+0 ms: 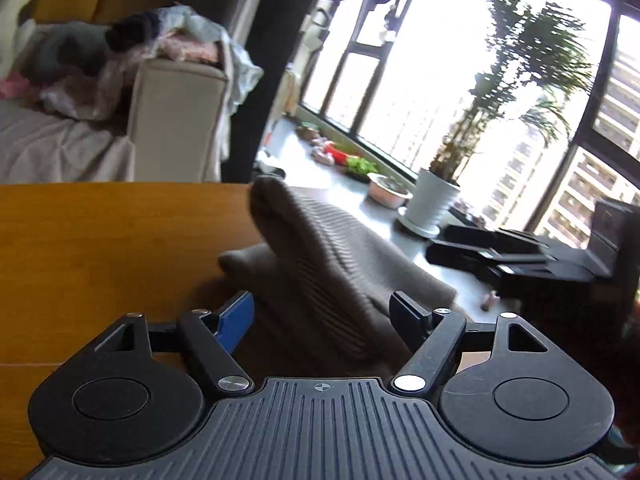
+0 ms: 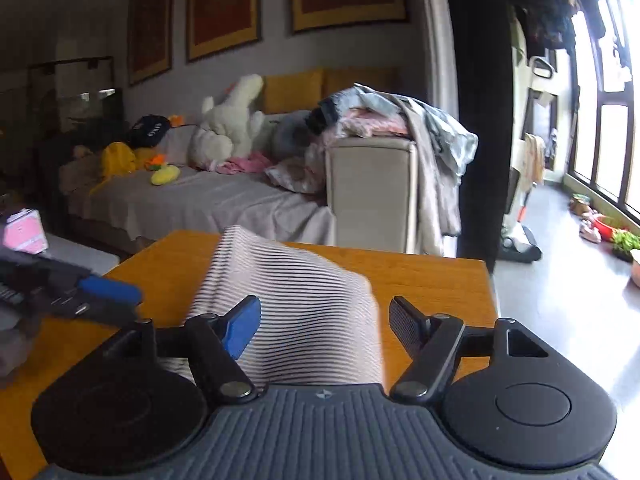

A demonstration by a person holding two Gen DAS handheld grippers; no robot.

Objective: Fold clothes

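1. Garment (image 2: 292, 304): striped knit, bunched on table (image 2: 432, 276), lying between both jaw pairs.
2. Left gripper (image 1: 322, 314) and right gripper (image 2: 324, 324) jaws stand apart; nothing is pinched.
3. Judged light, limp, non-slip; best taken at an edge or corner.

We are looking at a wooden table (image 2: 424, 280) with an orange-brown top, its far edge running straight across and its right corner ending just short of the pale floor (image 2: 560, 280). Lying directly on it is a striped garment (image 2: 292, 304), pale with fine dark stripes, bunched rather than flat. In the left wrist view the same striped garment (image 1: 320, 248) is rising in a rolled hump off the table (image 1: 100, 240) and its right part is spilling past the table's edge, over the floor (image 1: 304, 148). At the left edge of the right wrist view something grey is sitting on the table, too blurred for us to name.
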